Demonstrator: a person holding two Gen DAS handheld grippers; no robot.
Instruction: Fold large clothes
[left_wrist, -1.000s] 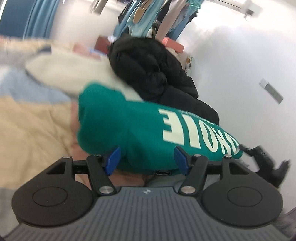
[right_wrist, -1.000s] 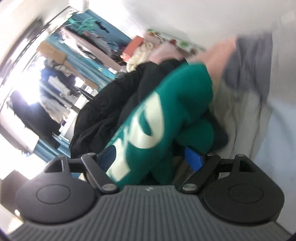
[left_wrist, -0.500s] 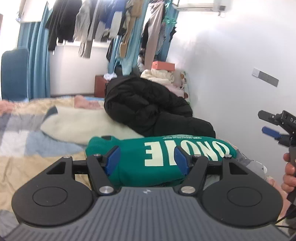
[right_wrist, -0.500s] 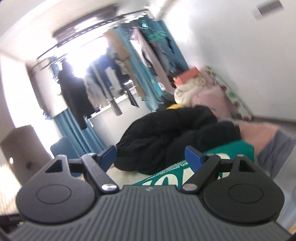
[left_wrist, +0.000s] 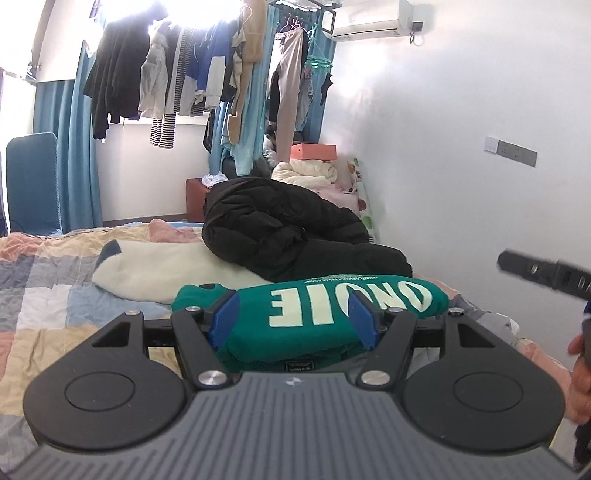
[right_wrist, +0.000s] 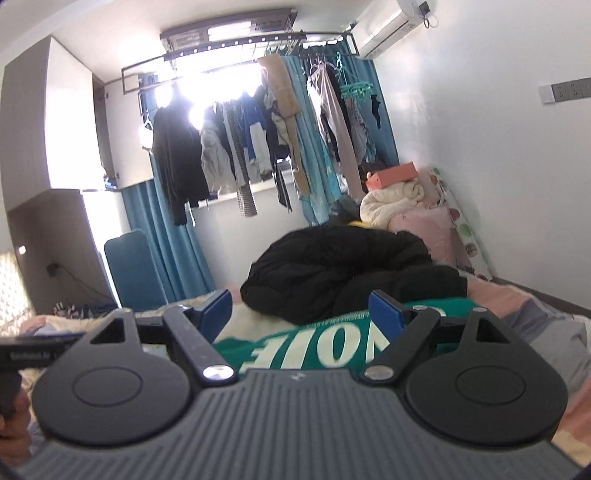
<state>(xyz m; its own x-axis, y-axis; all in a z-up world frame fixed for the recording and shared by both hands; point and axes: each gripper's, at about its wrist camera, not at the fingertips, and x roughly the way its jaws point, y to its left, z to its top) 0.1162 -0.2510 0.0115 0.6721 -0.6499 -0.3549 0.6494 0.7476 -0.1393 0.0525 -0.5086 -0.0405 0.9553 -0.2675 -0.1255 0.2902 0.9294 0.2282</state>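
A folded green sweatshirt with pale lettering lies on the bed; it also shows in the right wrist view. My left gripper is open, its blue pads standing on either side of the sweatshirt bundle, close to it. My right gripper is open and empty, held above and behind the sweatshirt. The right gripper's tip shows blurred at the right edge of the left wrist view.
A black puffer jacket lies heaped behind the sweatshirt, next to a cream fleece garment. The bed has a patchwork quilt. A white wall runs along the right. Clothes hang on a rack by the window.
The sweatshirt went from held up between both grippers to lying on the bed. Both grippers pulled back and levelled; the right one let go and rose clear.
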